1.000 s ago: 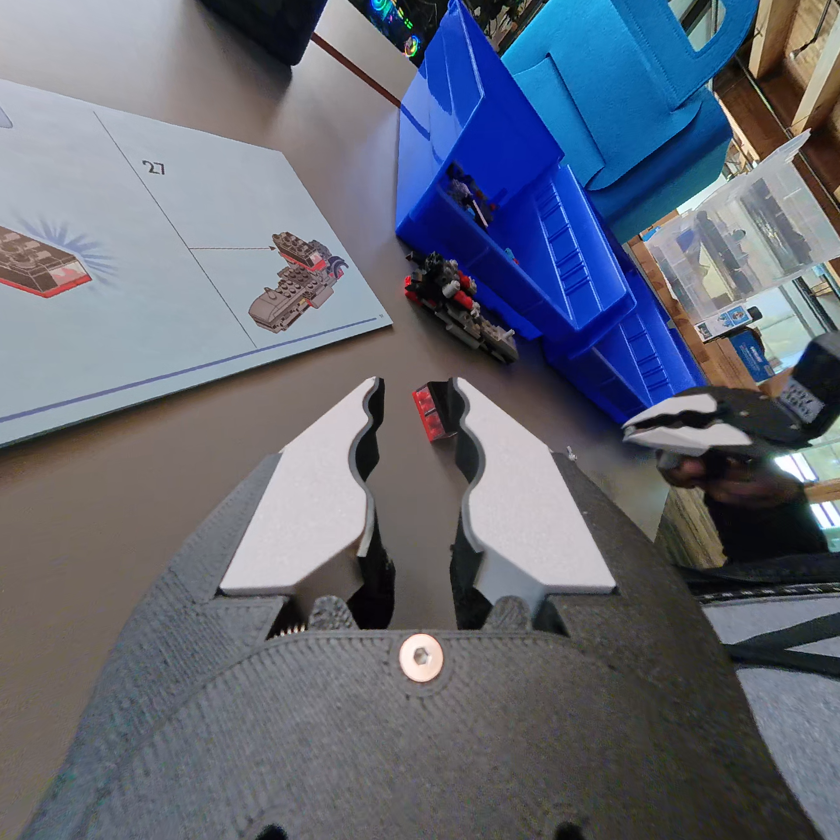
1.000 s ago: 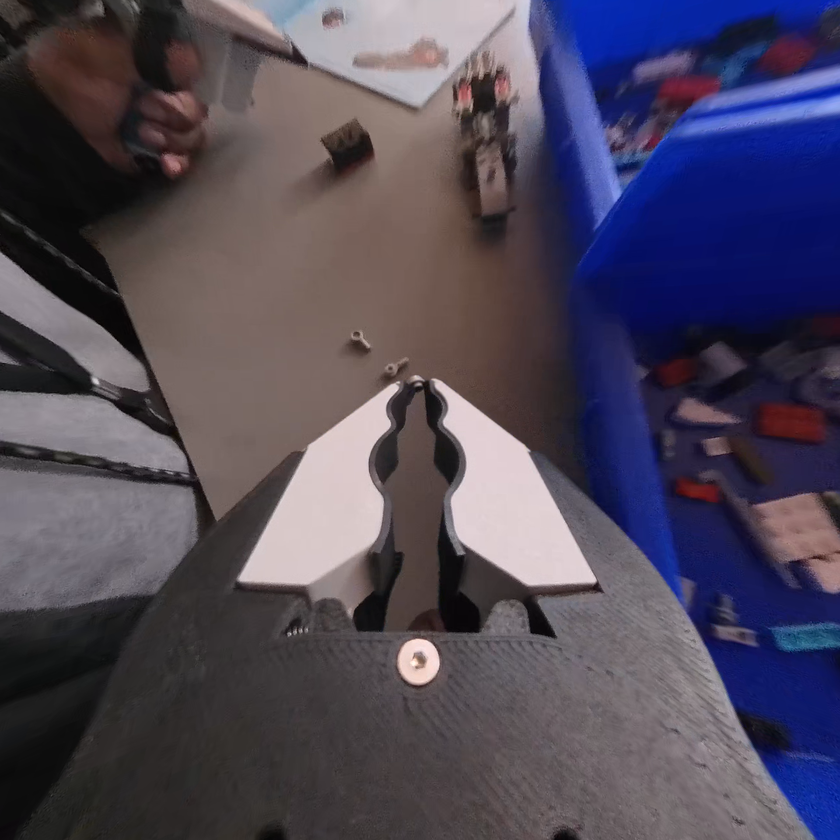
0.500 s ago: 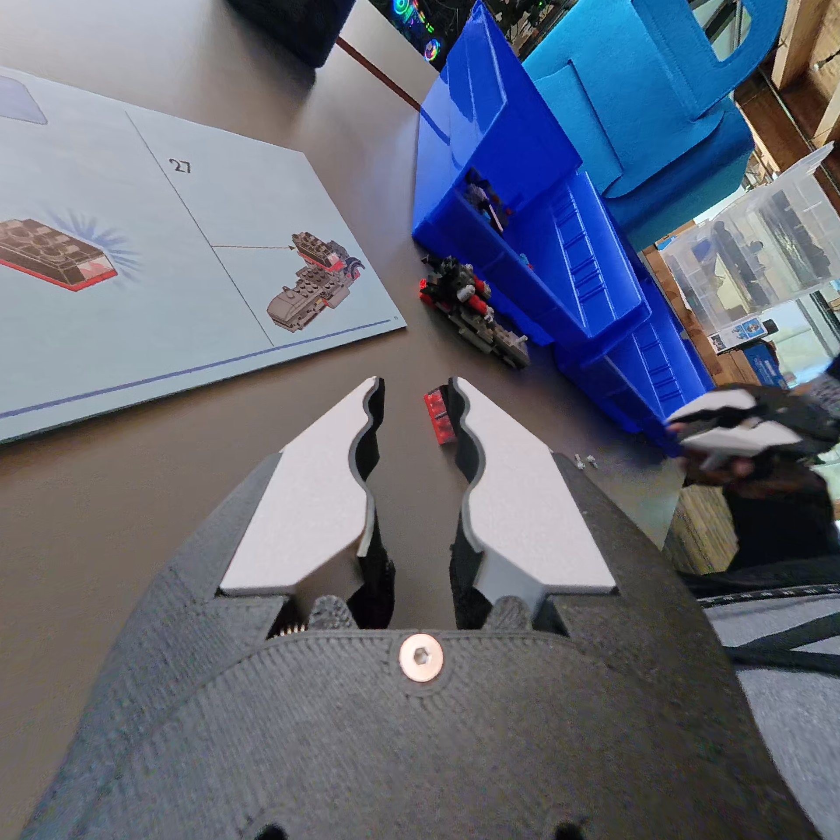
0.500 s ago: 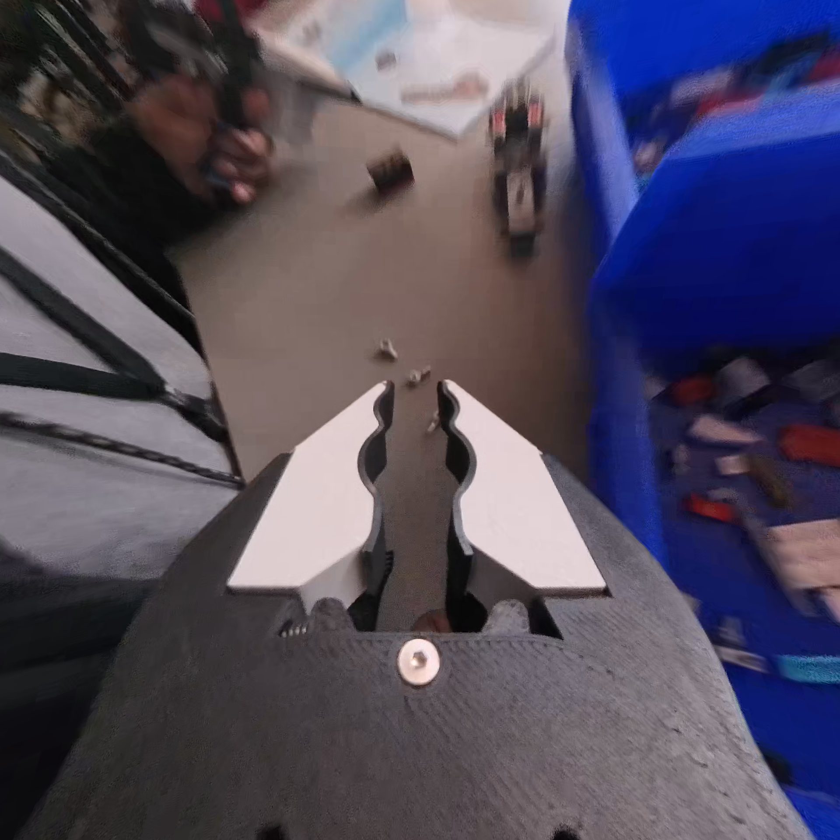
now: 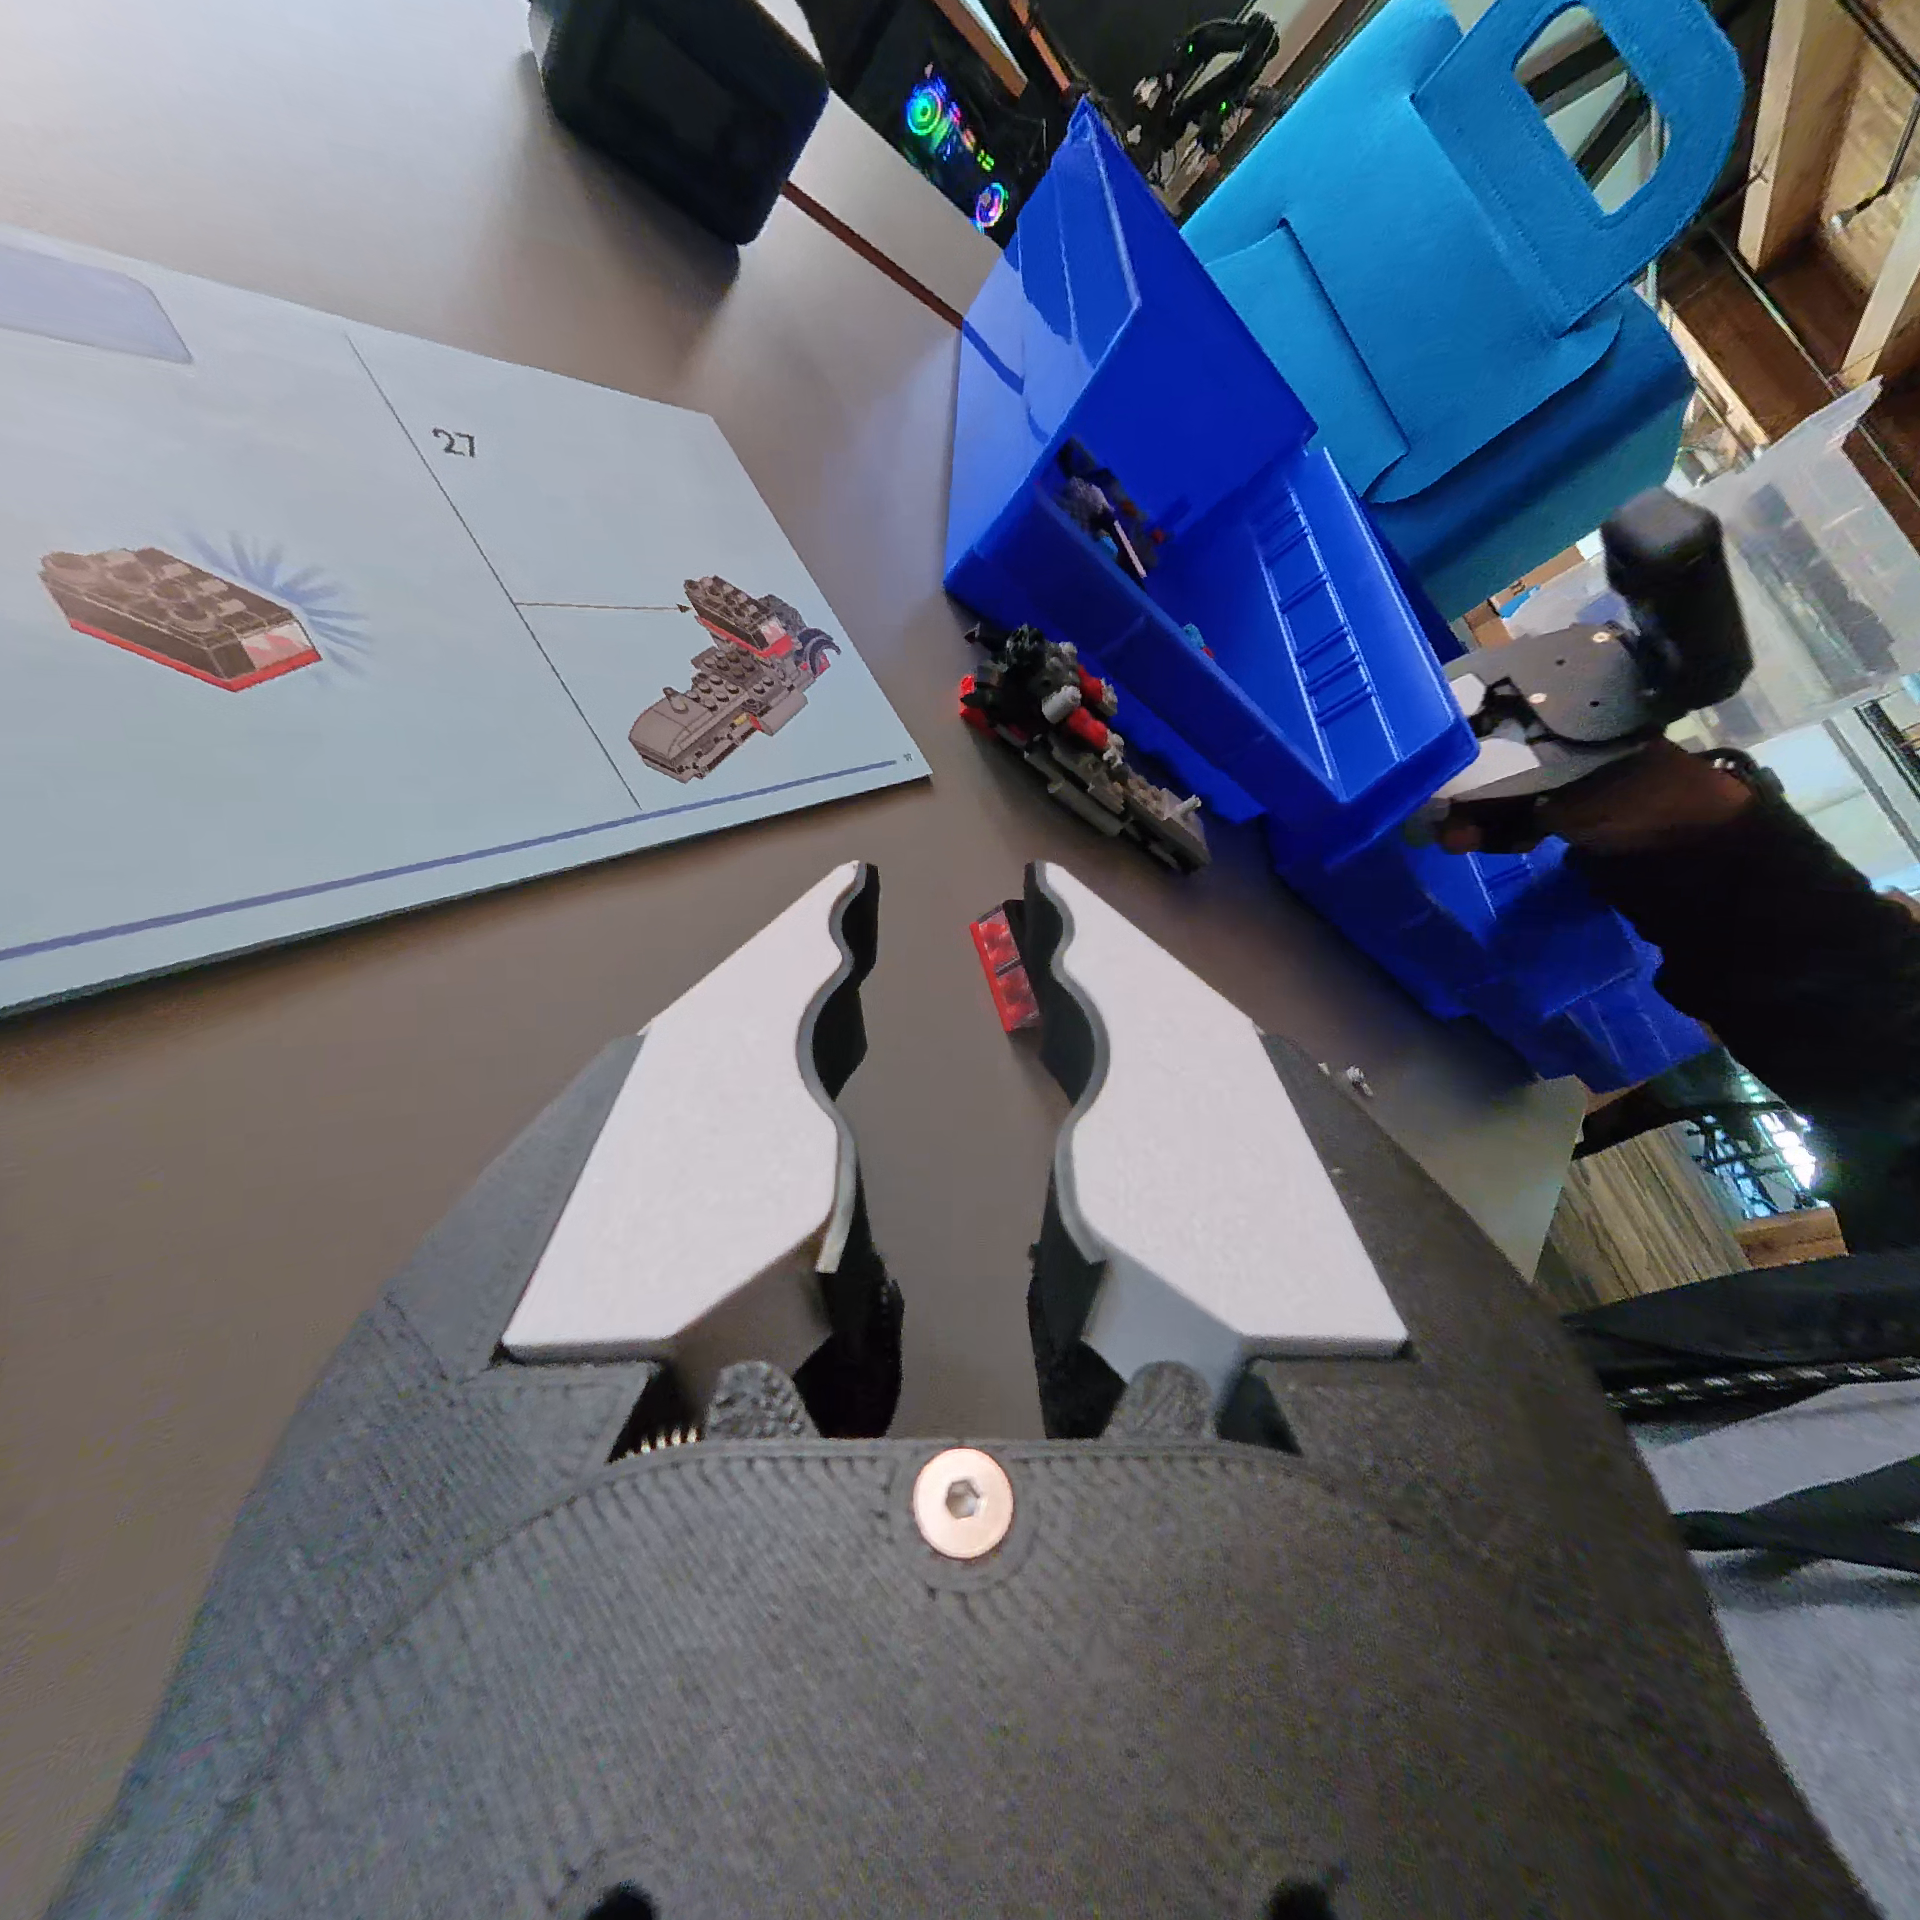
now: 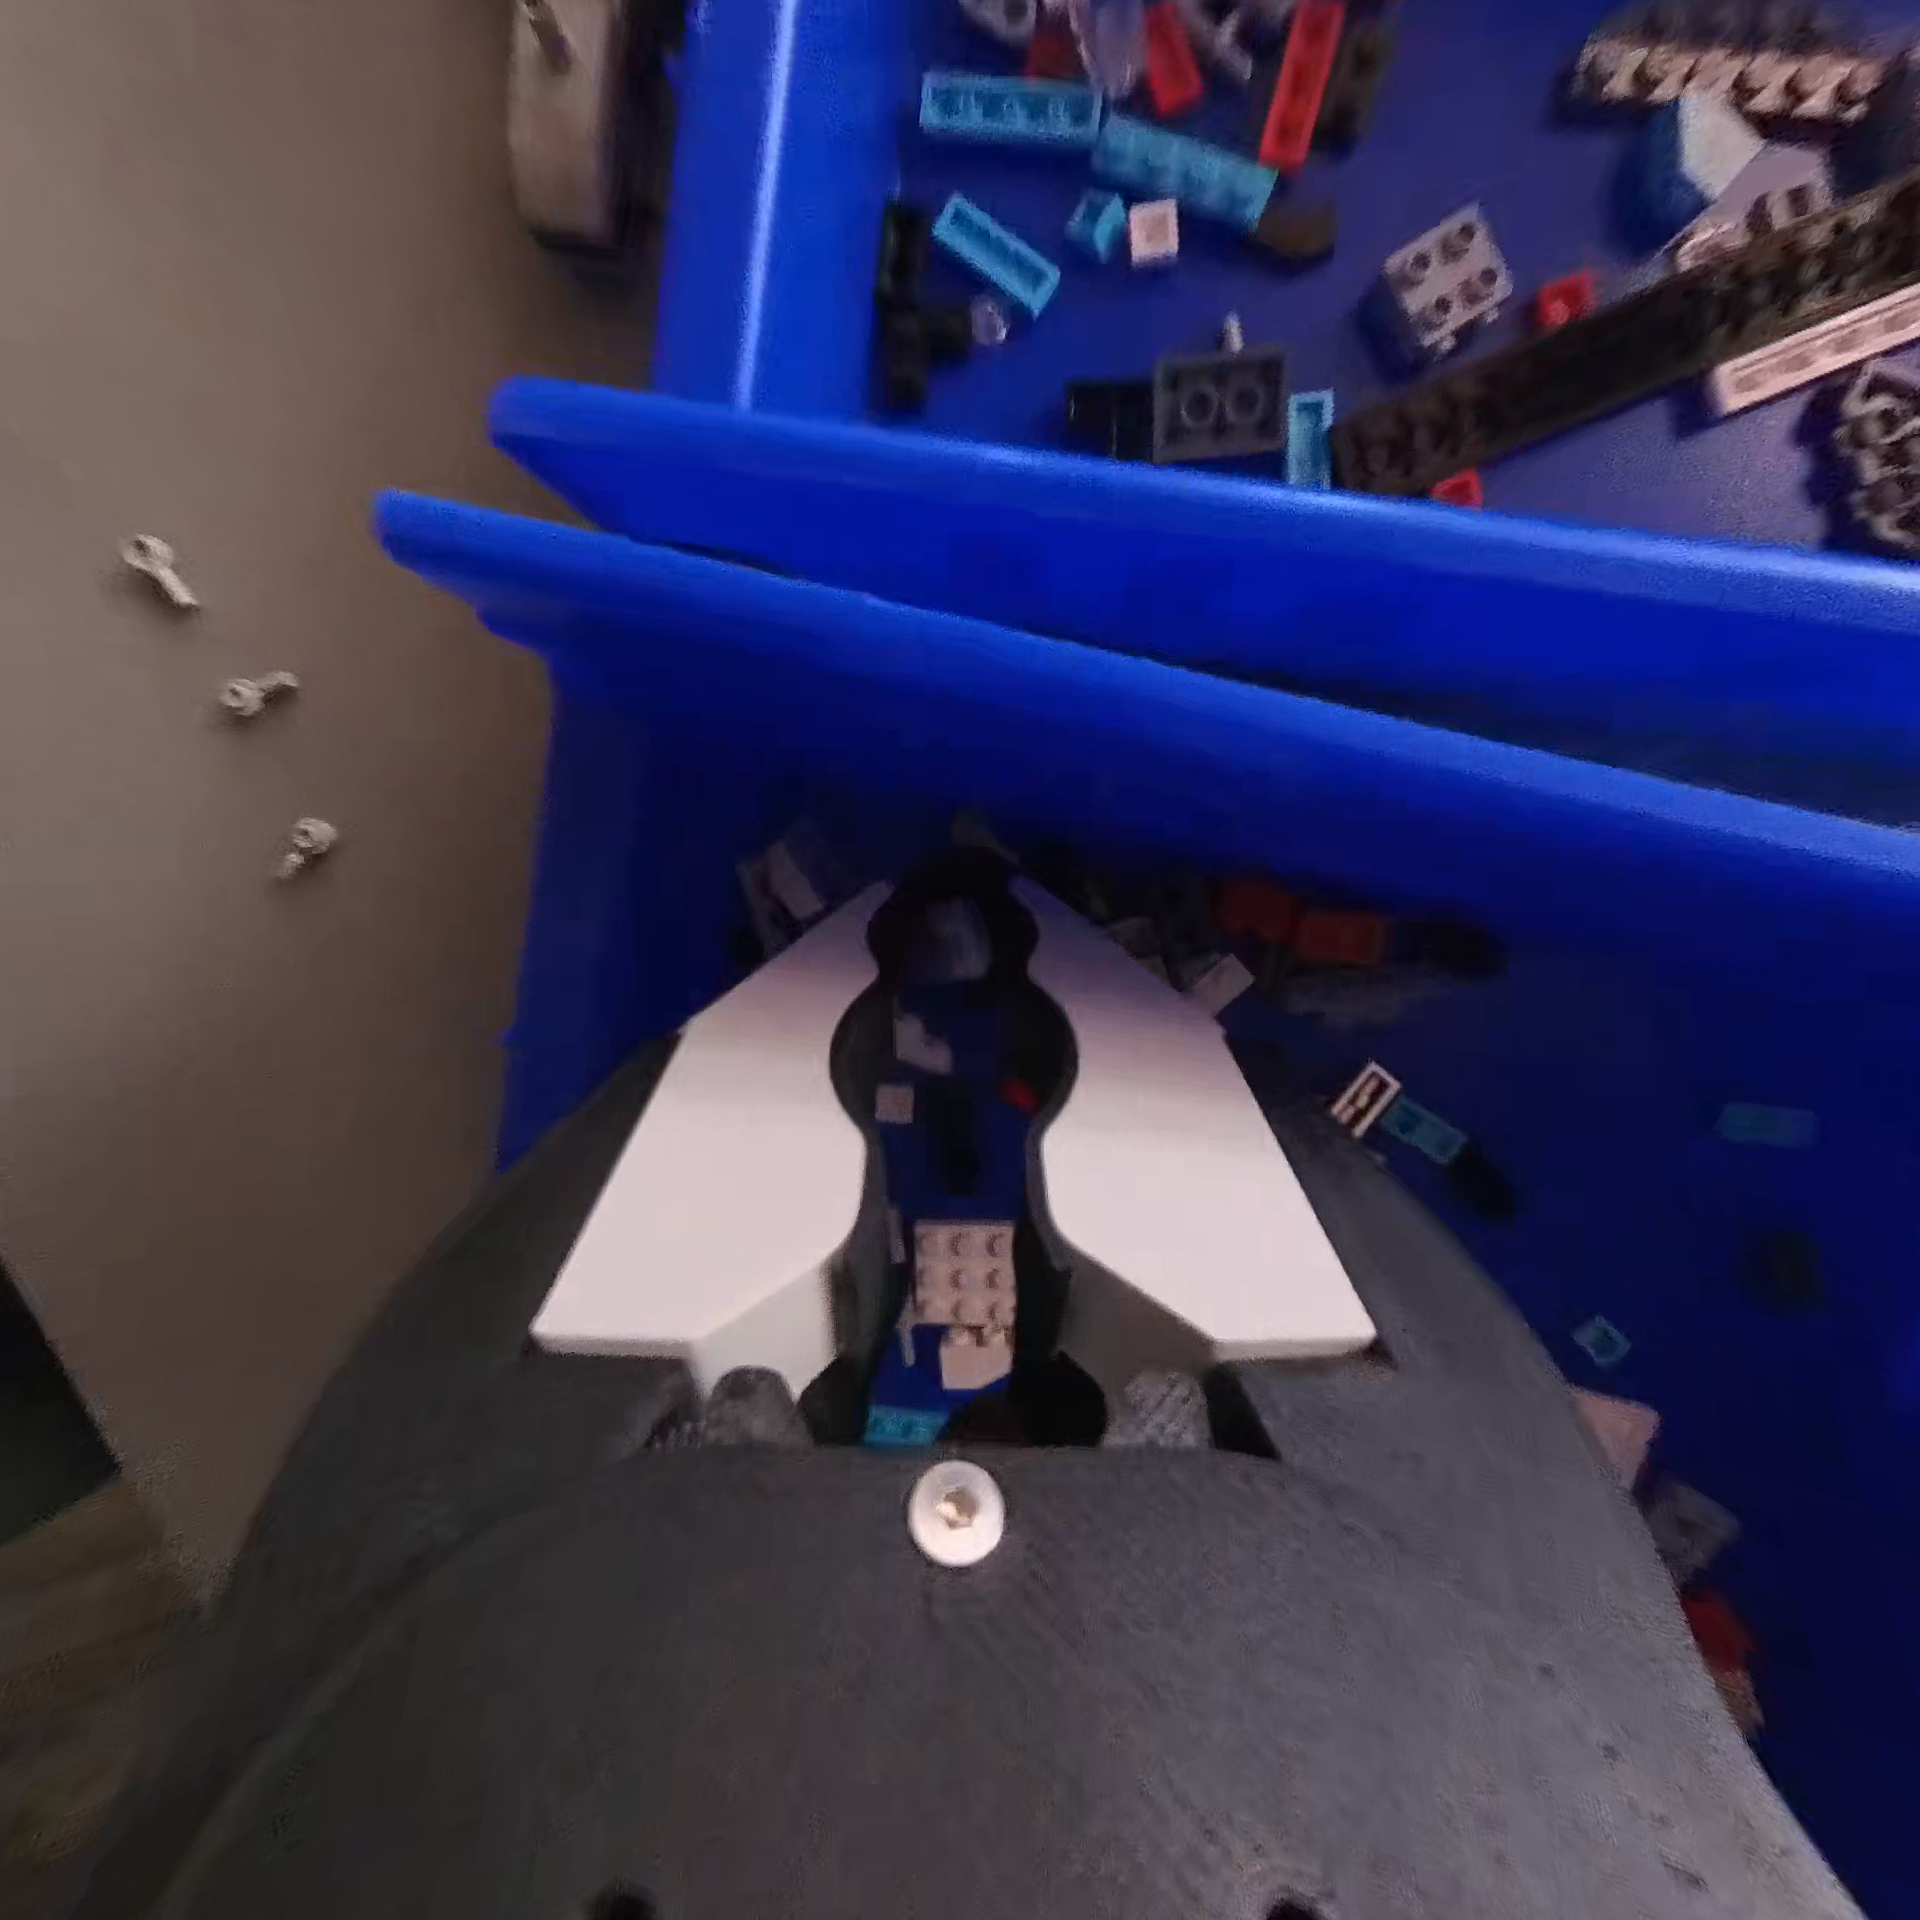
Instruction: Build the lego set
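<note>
My left gripper (image 5: pixel 951 883) is open and low over the dark table. A small red and black brick piece (image 5: pixel 1003 971) lies on the table against the inner side of its right finger. A partly built Lego vehicle (image 5: pixel 1081 748) lies beyond it, beside the blue bins (image 5: pixel 1195 582). The open instruction booklet (image 5: pixel 364 644) lies at the left. My right gripper (image 6: pixel 954 899) is open and reaches down into the near blue bin (image 6: pixel 1039 665), above loose bricks. A dark piece (image 6: pixel 951 935) shows between its tips; the blur hides whether they touch it. The right gripper also shows in the left wrist view (image 5: pixel 1455 821).
A second bin (image 6: pixel 935 436) behind holds several loose bricks in teal, red, black and grey. Three small grey pieces (image 6: pixel 255 694) lie on the table left of the bins. A black box (image 5: pixel 675 94) and a light blue felt bag (image 5: pixel 1455 260) stand at the back. About 35 centimetres separates my left fingertips from my right.
My right gripper opened, swung right from over the table and dipped into the near blue bin. My left gripper stayed open by the red and black piece, shifting only slightly.
</note>
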`<state>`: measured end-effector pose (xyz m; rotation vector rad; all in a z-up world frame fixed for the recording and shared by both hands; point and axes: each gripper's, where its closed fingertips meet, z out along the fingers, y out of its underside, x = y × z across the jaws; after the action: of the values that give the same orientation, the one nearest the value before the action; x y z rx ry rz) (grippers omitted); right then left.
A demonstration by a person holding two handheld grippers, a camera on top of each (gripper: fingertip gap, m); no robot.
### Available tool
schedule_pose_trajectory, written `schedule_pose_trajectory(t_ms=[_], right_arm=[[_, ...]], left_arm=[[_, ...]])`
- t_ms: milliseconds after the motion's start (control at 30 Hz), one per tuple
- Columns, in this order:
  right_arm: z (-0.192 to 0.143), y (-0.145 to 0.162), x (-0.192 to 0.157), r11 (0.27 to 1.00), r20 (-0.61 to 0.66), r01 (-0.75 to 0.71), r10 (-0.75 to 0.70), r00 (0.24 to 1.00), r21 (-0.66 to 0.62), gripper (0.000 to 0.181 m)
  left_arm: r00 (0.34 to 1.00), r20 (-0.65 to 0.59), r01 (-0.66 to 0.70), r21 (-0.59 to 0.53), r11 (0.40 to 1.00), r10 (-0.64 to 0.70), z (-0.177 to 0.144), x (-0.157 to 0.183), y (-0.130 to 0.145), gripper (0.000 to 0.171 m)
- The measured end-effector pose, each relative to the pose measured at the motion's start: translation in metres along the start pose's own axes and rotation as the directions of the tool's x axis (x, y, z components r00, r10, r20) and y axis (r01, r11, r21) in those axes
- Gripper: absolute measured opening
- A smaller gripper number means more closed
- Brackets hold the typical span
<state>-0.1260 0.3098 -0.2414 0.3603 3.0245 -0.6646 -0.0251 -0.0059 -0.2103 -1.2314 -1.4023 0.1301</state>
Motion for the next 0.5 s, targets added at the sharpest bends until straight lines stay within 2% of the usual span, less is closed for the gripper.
schedule_pose_trajectory(t_ms=[100,233,367,500], right_arm=[[0.005,0.005,0.001,1.000,0.000,-0.005,0.005,1.000,-0.028,0.022],[-0.008,0.015,0.023,0.997,-0.141,0.013,-0.025,0.990,-0.081,0.018],[-0.018,-0.007,0.013,0.999,-0.096,0.013,-0.009,0.995,0.043,0.014],[-0.005,-0.013,0.001,0.993,-0.073,0.103,-0.098,0.992,0.058,0.014]], left_arm=[[1.000,-0.006,0.011,-0.029,1.000,-0.011,0.003,0.000,0.003,0.029],[0.999,-0.021,0.026,-0.048,0.999,-0.027,0.005,0.000,0.004,0.029],[0.999,-0.023,0.021,-0.049,0.999,-0.022,0.005,0.000,0.004,0.029],[0.999,-0.029,0.012,-0.039,0.999,-0.013,0.004,0.002,0.004,0.029]])
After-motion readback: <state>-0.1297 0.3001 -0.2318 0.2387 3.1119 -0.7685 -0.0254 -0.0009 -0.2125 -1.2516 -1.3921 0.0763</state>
